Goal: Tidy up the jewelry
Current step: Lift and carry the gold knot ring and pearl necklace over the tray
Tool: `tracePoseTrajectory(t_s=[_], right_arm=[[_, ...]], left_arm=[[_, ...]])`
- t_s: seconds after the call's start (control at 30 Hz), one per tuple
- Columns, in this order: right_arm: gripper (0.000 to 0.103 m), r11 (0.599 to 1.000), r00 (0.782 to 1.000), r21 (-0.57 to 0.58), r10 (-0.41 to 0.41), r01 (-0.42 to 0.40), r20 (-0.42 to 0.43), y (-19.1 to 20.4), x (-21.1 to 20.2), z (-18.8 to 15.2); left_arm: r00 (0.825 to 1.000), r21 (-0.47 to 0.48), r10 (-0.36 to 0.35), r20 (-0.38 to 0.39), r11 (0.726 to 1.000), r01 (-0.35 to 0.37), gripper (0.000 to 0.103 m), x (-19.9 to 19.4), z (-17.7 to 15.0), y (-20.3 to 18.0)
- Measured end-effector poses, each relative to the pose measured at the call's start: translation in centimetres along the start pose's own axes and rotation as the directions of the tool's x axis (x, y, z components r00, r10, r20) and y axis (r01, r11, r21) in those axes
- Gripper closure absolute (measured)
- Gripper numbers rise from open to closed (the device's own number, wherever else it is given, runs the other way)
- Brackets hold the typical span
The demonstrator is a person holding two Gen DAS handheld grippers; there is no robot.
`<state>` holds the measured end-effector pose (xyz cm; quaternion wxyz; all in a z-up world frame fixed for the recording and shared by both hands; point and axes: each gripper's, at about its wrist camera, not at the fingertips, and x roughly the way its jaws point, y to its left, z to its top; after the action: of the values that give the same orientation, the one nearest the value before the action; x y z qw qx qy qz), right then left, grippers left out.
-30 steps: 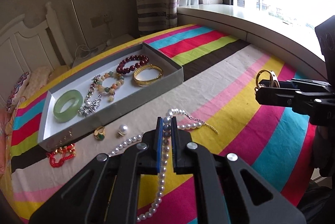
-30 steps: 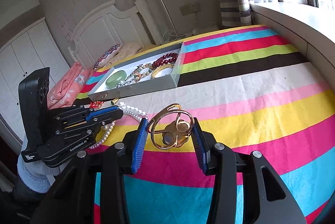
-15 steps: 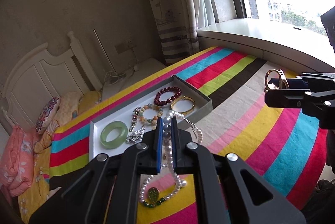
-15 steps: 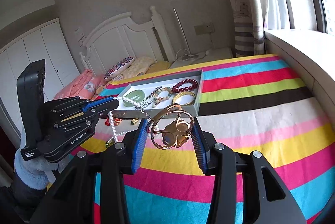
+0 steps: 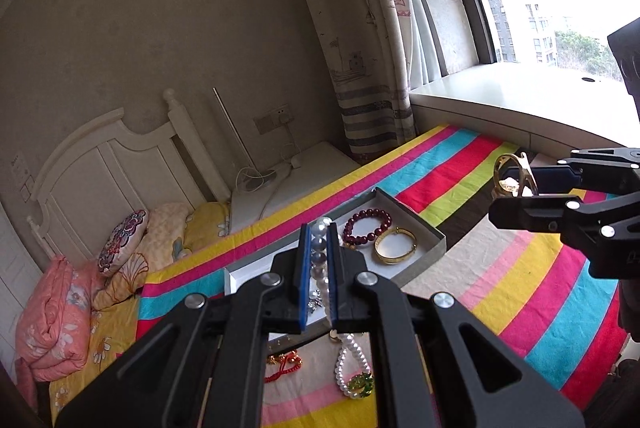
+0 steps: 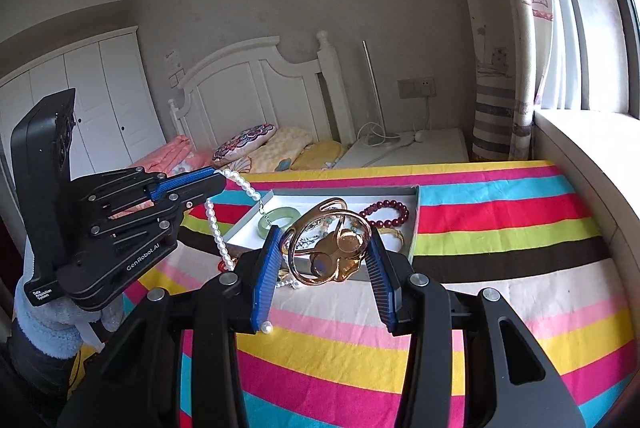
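My left tongs (image 5: 319, 248) are pinched nearly shut, blue pads almost meeting, and tip a little downward. My right tongs (image 6: 326, 248) stand partly spread, pads (image 6: 267, 268) pressing from either side, also angled slightly down. In the right view the left tongs (image 6: 212, 183) sit off to the left, borne by a hand in a pale fuzzy sleeve (image 6: 44, 324).

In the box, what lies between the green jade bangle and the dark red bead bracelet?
In the right wrist view, the gold openwork bangle held in the right tongs covers that stretch of the grey box; its contents cannot be told.
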<state>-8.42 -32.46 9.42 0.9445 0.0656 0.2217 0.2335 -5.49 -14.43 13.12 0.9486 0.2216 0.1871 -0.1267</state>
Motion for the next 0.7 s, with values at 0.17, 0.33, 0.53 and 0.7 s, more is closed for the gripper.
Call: tracePoseTrajectory(t_s=[0.17,0.33,0.53,0.7], right_arm=[[0.061,1.000,1.000,-0.003,0.003,-0.003,0.005,0.1,0.4,0.5],[0.061,1.000,1.000,-0.010,0.004,-0.004,0.000,0.1,0.9,0.5],[0.061,1.000,1.000,-0.014,0.008,-0.008,-0.009,0.0,2.6,1.2],[0.061,1.000,1.000,-0.018,0.012,-0.012,-0.024,-0.2,5.0,2.3]], left_arm=[[0.999,-0.011,0.020,0.030,1.000,-0.020,0.096,-0.8,1.1,0.8],[0.997,-0.029,0.040,0.064,0.999,-0.039,0.096,-1.1,2.8,2.0],[0.995,-0.045,0.050,0.088,0.998,-0.047,0.096,-0.4,5.8,3.8],[0.994,-0.039,0.060,0.095,0.998,-0.056,0.096,1.1,7.9,4.2]])
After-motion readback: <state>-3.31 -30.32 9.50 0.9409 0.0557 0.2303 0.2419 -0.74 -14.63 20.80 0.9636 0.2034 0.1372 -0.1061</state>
